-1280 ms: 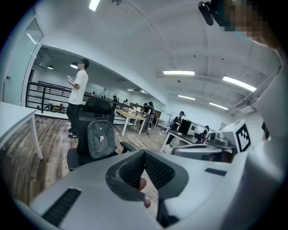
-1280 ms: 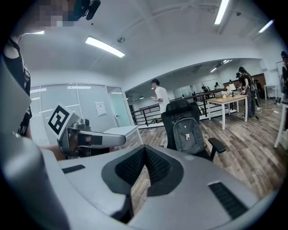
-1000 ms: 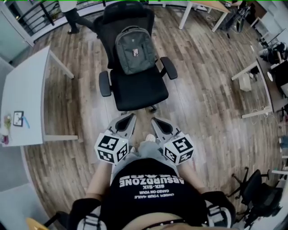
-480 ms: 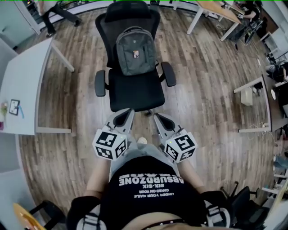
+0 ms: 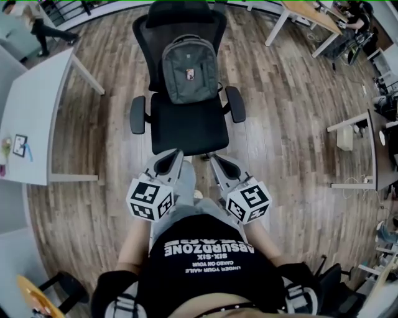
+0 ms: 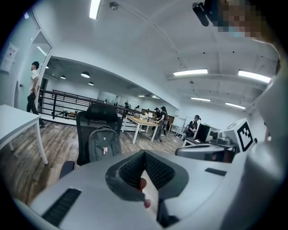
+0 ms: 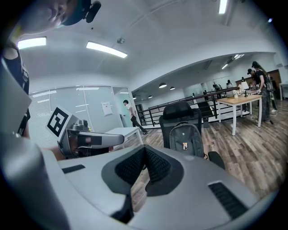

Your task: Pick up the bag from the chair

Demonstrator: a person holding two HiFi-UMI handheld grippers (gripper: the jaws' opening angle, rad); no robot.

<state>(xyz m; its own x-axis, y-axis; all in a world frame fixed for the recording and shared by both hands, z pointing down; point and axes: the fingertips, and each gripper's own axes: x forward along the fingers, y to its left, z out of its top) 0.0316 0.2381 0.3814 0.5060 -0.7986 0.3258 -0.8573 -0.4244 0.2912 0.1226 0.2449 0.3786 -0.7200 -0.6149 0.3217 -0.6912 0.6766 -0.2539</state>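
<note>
A grey backpack [image 5: 189,68] stands upright on the seat of a black office chair [image 5: 181,124], leaning against its backrest. The same backpack [image 6: 104,143] shows in the left gripper view and, as the backpack [image 7: 185,139], in the right gripper view, ahead of both grippers. My left gripper [image 5: 168,160] and right gripper [image 5: 217,163] are held close to my body, just short of the chair's front edge. Both have their jaws closed together with nothing between them.
A white table [image 5: 31,124] stands to the left of the chair with small items on it. More desks [image 5: 305,12] and chairs lie to the right and far right. People stand at the far desks [image 7: 252,96]. Wood floor [image 5: 280,124] surrounds the chair.
The view has shifted a little closer to the chair, which now sits more centred. The person at the far left has walked further left. Both grippers keep their place.
</note>
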